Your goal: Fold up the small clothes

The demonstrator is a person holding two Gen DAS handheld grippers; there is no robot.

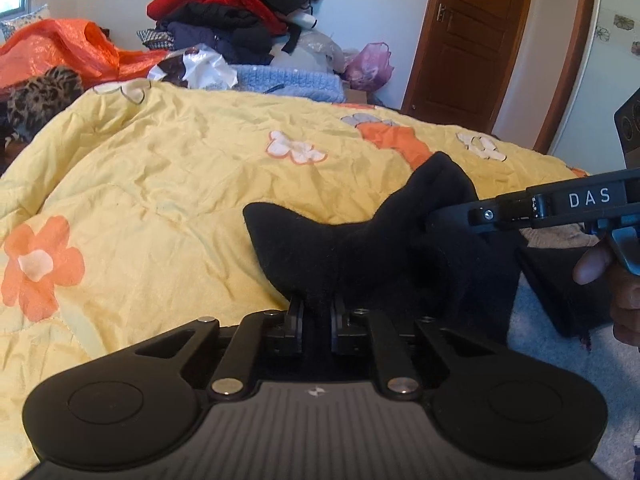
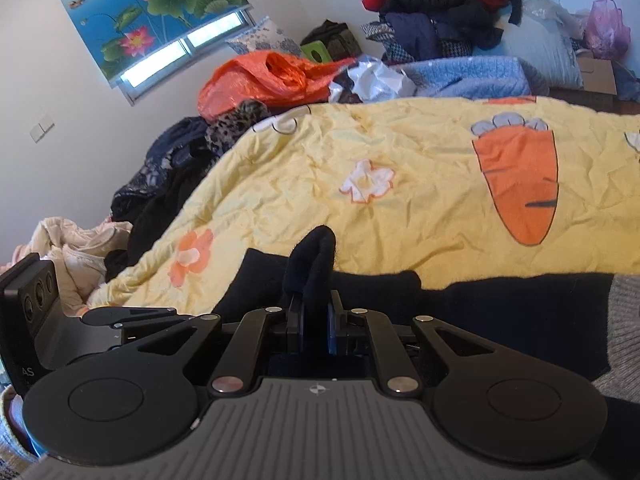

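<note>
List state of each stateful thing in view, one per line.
left gripper: jaws shut on black garment
right gripper: jaws shut on black garment
black garment: bunched, lifted between both grippers
yellow quilt: spread, wrinkled
wooden door: closed
orange bag: open, crumpled

You see a yellow flowered quilt on the bed, an orange plastic bag, a lotus blind and a wooden door.

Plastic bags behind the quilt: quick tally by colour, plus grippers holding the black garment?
Orange plastic bag: 1
Purple plastic bag: 1
Grippers shut on black garment: 2, left gripper and right gripper
Total: 4
</note>
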